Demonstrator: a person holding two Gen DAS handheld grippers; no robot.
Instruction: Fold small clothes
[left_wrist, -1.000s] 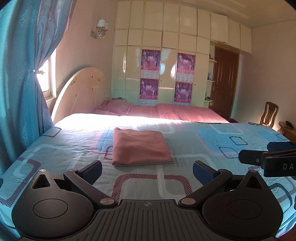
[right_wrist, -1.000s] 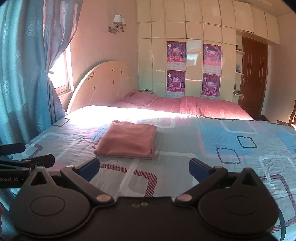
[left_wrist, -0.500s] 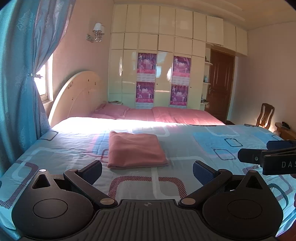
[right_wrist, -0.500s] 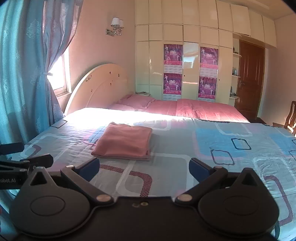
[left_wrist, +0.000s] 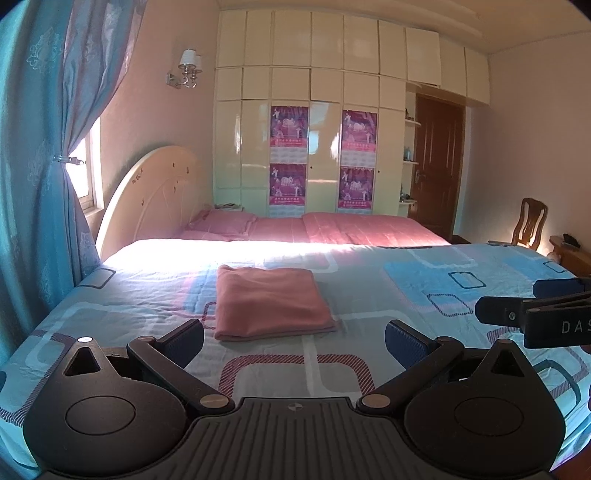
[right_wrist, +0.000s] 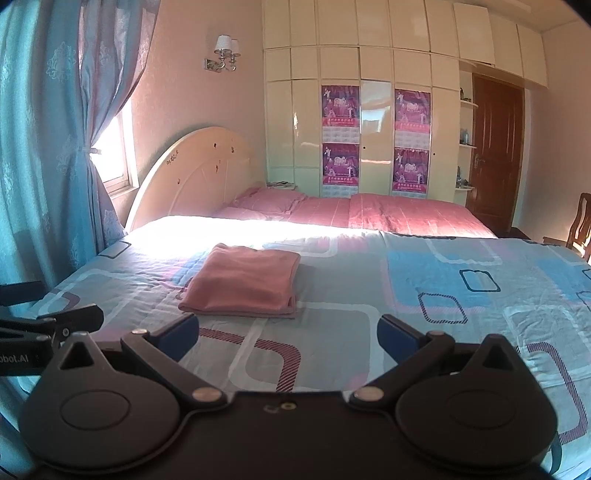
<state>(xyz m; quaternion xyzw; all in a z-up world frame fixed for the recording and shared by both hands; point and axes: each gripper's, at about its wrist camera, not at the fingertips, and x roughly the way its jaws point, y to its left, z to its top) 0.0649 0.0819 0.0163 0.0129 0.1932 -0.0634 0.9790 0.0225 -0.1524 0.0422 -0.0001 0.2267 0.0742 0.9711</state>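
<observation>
One pink folded garment (left_wrist: 271, 302) lies flat on patterned bedspread (left_wrist: 424, 295), fold judged complete. Edges best left squared; clear withdrawal advised, cloth not snagged. Left gripper (left_wrist: 293, 341) held level, near cloth, jaws spread wide, nothing gripped. Right gripper (right_wrist: 288, 332) likewise wide, empty, further back.

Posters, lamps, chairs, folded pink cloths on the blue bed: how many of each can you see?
Posters: 4
Wall lamp: 1
Chair: 1
Folded pink cloth: 1
Total: 7
</observation>
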